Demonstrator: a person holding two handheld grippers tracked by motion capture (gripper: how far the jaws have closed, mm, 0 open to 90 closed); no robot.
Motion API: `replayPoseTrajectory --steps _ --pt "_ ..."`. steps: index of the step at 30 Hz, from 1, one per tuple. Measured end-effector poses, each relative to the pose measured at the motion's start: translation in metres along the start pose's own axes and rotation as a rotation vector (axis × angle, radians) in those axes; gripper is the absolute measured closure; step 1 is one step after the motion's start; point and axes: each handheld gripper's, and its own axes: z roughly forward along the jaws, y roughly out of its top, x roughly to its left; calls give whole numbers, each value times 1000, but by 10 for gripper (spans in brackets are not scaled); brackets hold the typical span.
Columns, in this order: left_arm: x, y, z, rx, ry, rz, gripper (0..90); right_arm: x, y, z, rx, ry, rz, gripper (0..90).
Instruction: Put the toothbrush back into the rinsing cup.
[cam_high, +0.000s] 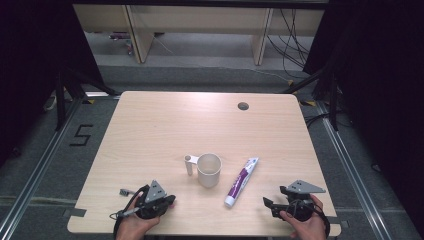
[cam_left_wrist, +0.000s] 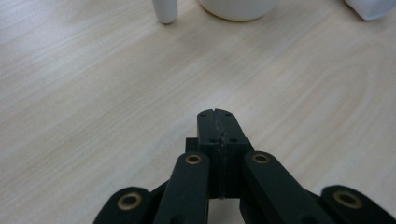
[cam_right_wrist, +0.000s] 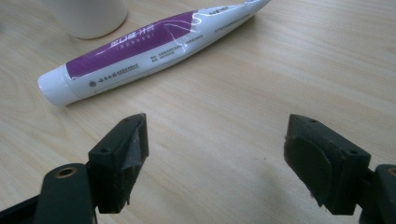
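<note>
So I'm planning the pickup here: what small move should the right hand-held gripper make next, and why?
Probably ease the right hand-held gripper forward toward the tube. Its jaws stand wide open with nothing between them, and the tube lies flat on the table just ahead, cap end nearest, beside the cup. The left hand-held gripper is shut and empty.

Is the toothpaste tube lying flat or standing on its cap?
Lying flat: the toothpaste tube rests lengthwise on the table, cap toward the person.

This looks like a lab or test room: a plain wooden bench (cam_high: 150, 130) stands between black curtains (cam_high: 375, 75), on grey carpet with metal floor rails (cam_high: 350, 170), a taped number (cam_high: 80, 135) and loose cables (cam_high: 292, 45).
</note>
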Motion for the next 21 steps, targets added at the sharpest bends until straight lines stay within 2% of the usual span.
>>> replayPoseTrajectory --steps 3,11,15,17,18,19,20,21 --pt "-1 -3 -5 15 -7 14 896 0 0 0 0 0 1 231" --pt "-5 -15 -16 26 -42 9 896 2 0 0 3 13 8 232" --pt "-6 -22 -23 36 -53 8 895 1 0 0 1 -1 3 233" --pt "-6 -24 -27 46 -52 14 895 1 0 0 4 11 9 233" --pt "-5 -27 -30 54 -46 23 895 4 0 0 13 12 38 233" --pt "-5 -27 -30 54 -46 23 895 4 0 0 11 18 31 233" --pt "-6 -29 -33 59 -47 22 895 2 0 0 3 9 3 233" --pt "-6 -30 -34 58 -53 18 895 2 0 0 3 6 2 233"
